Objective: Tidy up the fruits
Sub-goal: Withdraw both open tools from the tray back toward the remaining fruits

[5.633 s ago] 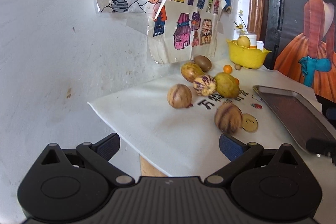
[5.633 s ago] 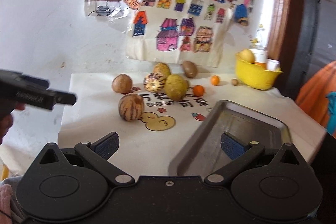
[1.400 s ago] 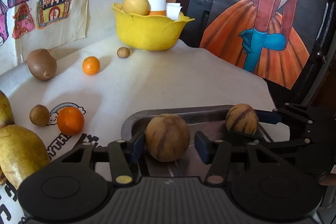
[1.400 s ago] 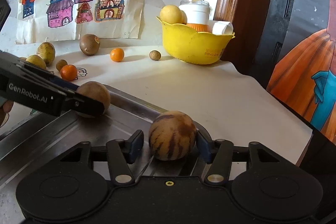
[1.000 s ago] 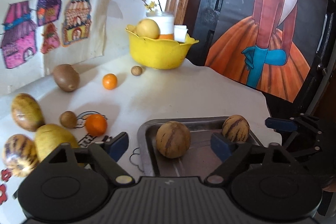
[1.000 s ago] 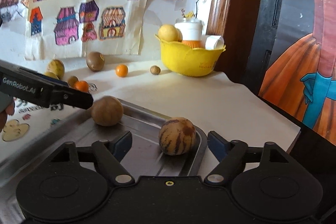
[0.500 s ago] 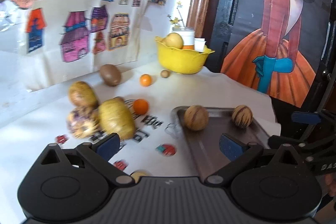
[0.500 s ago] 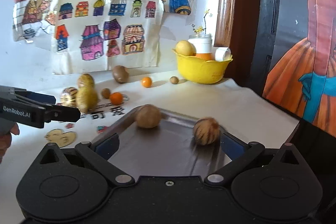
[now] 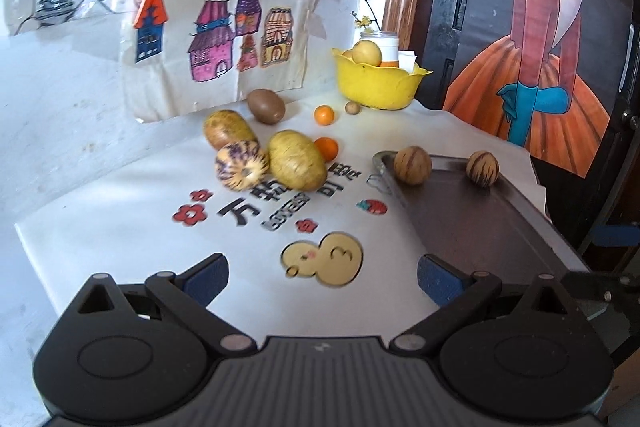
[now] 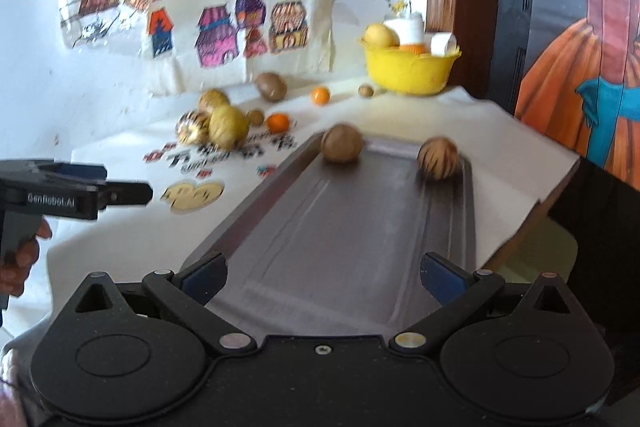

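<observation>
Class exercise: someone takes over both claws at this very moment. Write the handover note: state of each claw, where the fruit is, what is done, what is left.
Left claw: open, empty, above the white printed tablecloth.
Right claw: open, empty, above the near end of the dark metal tray.
Done: two round tan striped melons sit at the tray's far end, one at its left corner, one at its right.
Left: on the cloth, a purple-striped melon, two yellow-green oval fruits, a brown kiwi, two small oranges and a small brown round fruit.
The yellow plastic bowl at the back holds other items.
</observation>
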Demonstrator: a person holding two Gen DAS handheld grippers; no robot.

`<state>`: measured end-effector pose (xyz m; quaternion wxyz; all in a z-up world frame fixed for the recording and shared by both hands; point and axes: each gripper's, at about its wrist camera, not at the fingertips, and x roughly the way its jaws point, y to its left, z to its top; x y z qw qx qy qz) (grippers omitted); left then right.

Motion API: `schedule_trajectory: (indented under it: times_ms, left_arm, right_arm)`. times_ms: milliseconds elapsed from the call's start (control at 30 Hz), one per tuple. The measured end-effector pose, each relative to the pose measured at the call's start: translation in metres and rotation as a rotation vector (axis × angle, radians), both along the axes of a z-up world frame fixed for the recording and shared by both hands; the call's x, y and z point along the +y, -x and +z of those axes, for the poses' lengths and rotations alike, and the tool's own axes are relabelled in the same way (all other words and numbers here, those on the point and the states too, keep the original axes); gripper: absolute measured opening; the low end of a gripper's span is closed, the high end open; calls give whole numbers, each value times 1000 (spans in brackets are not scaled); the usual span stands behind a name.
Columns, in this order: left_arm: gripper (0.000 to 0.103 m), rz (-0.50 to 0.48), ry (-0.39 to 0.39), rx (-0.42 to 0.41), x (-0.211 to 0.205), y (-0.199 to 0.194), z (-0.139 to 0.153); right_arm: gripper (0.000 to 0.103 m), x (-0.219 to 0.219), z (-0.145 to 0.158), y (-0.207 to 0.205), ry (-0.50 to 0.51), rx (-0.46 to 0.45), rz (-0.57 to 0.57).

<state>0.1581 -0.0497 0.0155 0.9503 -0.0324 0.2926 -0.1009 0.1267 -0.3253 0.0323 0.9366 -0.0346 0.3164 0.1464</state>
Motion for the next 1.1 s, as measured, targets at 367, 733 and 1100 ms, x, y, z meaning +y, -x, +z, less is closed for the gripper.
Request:
schedule_trajectory:
  times_ms: [367,733,1100]
  left_arm:
    - [103,8,-24,9,21,32,-1]
    - [103,56,-66,22,47,46,-1]
    - [103,104,-77,44,68,34,-4]
  right_arm:
    - [102,34,-5,31,8,104,99]
    - [102,71,-5,37,23,126,212]
    - [102,99,0,18,40,115,313]
